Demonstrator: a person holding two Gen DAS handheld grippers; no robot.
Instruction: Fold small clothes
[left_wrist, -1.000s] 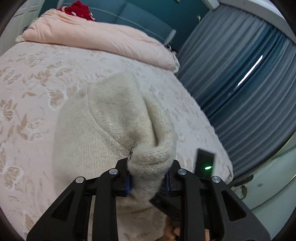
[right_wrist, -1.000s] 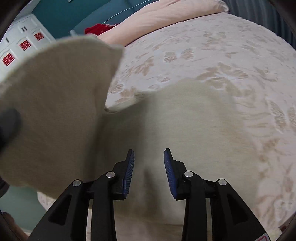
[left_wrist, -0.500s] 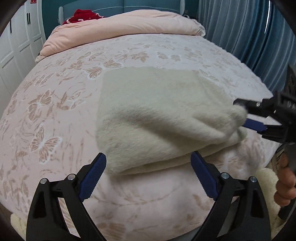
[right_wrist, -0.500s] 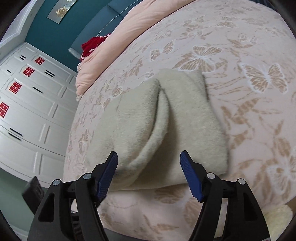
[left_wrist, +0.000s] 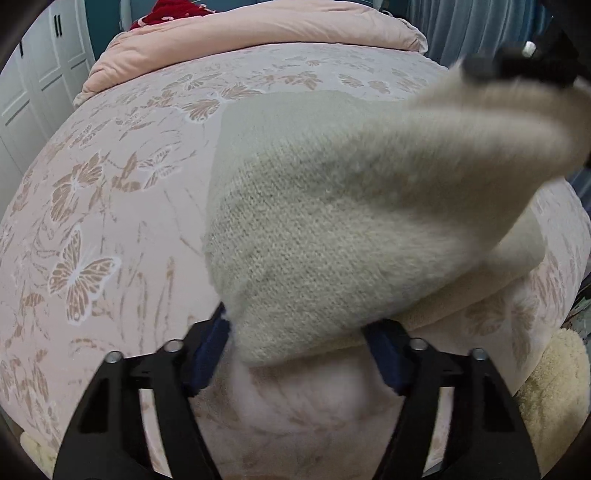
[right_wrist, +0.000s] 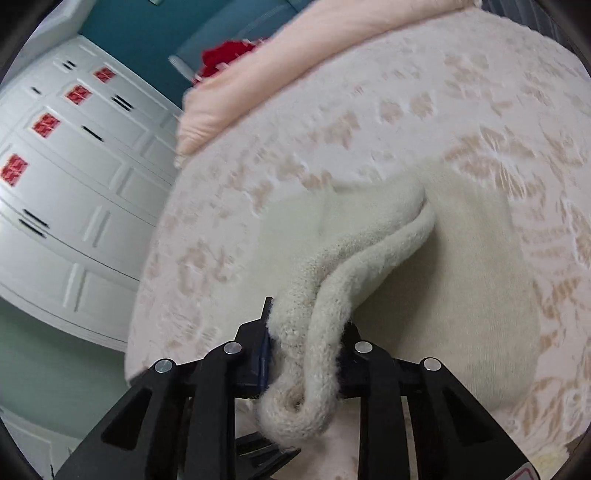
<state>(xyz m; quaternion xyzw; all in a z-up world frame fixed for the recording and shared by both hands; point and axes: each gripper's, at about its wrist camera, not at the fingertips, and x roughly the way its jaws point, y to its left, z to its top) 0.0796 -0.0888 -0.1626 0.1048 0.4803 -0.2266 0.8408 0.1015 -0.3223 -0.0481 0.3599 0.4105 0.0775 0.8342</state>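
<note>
A cream knit garment (left_wrist: 332, 221) lies folded on the butterfly-patterned bed cover (left_wrist: 92, 221). My left gripper (left_wrist: 299, 339) points steeply down at its near left corner. The jaws are closing with that corner between them, the cloth reaching both blue pads (left_wrist: 214, 339). My right gripper (right_wrist: 306, 332) is closing tight on a bunched fold of the garment's (right_wrist: 461, 277) right edge and holds it raised off the bed. In the left wrist view that raised edge stretches blurred to the upper right, up to the right gripper (left_wrist: 517, 66).
A pink duvet (left_wrist: 258, 40) with a red item (left_wrist: 173, 11) lies at the head of the bed. White wardrobe doors (right_wrist: 55, 184) stand to the left, blue curtains (left_wrist: 461, 22) to the right. A fluffy cream thing (left_wrist: 546, 387) sits past the bed's near right edge.
My left gripper let go of the bunched cloth, opened wide, sank to the near edge and narrowed around the corner. My right gripper opened, then shut on the right edge and lifted it.
</note>
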